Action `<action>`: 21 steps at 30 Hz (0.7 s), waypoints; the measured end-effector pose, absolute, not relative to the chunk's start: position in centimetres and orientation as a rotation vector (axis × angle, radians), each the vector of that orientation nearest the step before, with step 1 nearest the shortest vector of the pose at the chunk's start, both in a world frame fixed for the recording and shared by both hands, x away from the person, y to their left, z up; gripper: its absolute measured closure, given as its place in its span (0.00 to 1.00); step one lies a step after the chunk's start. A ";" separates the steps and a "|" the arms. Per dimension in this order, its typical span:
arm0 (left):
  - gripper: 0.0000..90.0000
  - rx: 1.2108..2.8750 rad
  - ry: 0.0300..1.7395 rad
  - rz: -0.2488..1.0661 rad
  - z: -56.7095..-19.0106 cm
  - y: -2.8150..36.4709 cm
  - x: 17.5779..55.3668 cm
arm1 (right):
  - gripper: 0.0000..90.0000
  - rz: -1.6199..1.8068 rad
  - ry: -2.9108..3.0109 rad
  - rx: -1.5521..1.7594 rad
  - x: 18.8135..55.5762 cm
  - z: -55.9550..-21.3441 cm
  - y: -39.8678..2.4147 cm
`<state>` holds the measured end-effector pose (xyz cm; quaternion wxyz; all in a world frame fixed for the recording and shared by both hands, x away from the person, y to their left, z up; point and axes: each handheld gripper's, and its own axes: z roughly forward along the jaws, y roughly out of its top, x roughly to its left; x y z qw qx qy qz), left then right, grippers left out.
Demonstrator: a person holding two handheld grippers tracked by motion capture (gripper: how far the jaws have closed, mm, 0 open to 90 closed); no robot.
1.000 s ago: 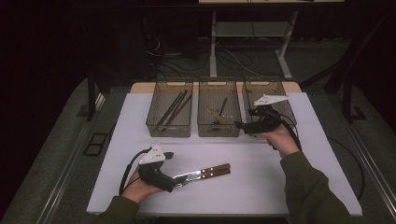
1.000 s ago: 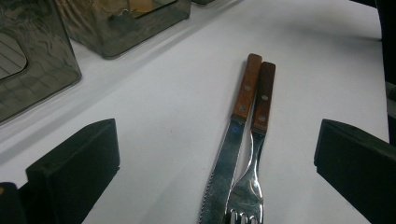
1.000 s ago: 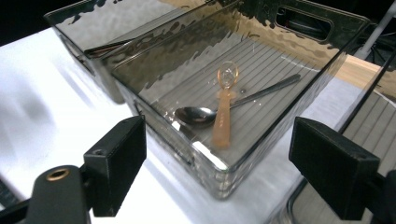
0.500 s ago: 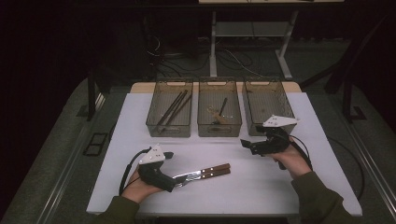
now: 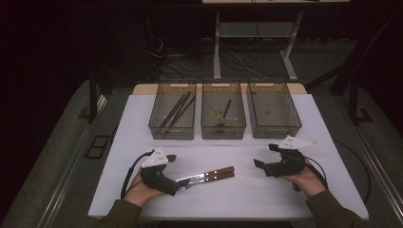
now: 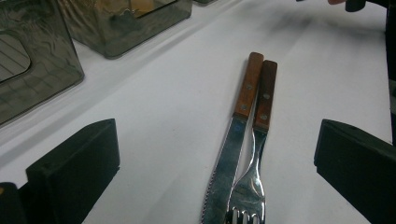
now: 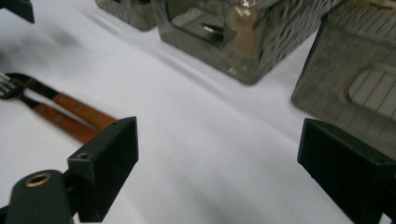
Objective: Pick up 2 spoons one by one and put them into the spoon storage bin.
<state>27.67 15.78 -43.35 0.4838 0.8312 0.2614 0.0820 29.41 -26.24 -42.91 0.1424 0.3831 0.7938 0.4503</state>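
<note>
Cutlery's what we're after: knife point(image 6: 236, 149) and fork point(image 6: 257, 154) lie side by side on the white table point(image 5: 247, 199), blade and tines at our left gripper point(image 5: 183, 186), handles pointing toward the right gripper point(image 5: 259, 165). Both grippers' jaws gape with nothing between the pads; left's nearer.

Three clear bins point(image 5: 221, 110) stand in a row across the upper middle of the high view. One knife point(image 6: 232, 154) and one fork point(image 6: 256, 154) lie side by side at lower centre. Two hand-held grippers, one at lower left point(image 5: 171, 175), one at lower right point(image 5: 264, 156).
</note>
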 end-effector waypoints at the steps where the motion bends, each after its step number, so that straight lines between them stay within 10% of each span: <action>1: 0.00 2.022 0.636 0.199 -43.4 15.8 27.7 | 0.14 1.300 2.295 1.107 29.2 -43.1 -26.3; 21: 0.13 2.068 0.590 0.198 -41.9 14.6 28.1 | 0.14 1.272 2.348 1.095 25.9 -44.5 -28.3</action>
